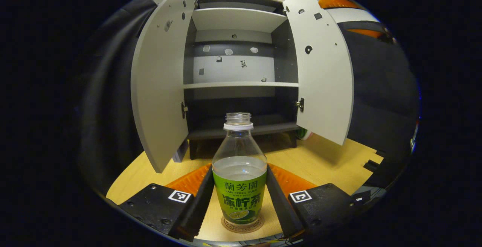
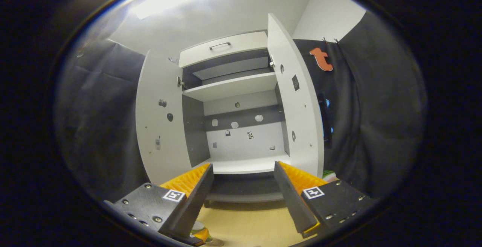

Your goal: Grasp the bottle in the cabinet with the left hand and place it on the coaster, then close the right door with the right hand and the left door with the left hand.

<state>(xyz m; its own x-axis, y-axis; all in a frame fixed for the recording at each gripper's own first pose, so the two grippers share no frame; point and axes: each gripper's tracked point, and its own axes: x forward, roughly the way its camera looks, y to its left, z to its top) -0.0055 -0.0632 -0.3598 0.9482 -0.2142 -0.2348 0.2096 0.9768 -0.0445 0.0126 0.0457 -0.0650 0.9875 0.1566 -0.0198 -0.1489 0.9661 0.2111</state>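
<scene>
The uncapped green-labelled bottle (image 1: 240, 171) stands upright on the coaster (image 1: 242, 225) between the left gripper (image 1: 240, 202)'s spread fingers, while the right gripper (image 2: 243, 198), open and empty, faces the right door (image 2: 297, 107).

Table (image 1: 324, 160) bears cabinet (image 1: 241, 70), coaster (image 1: 242, 225)

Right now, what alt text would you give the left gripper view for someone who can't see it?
A capless bottle with a green label stands on a round coaster on a wooden table, between the fingers of the left gripper, which sit close by its sides. Behind it a cabinet stands with both doors open and bare shelves.
</scene>
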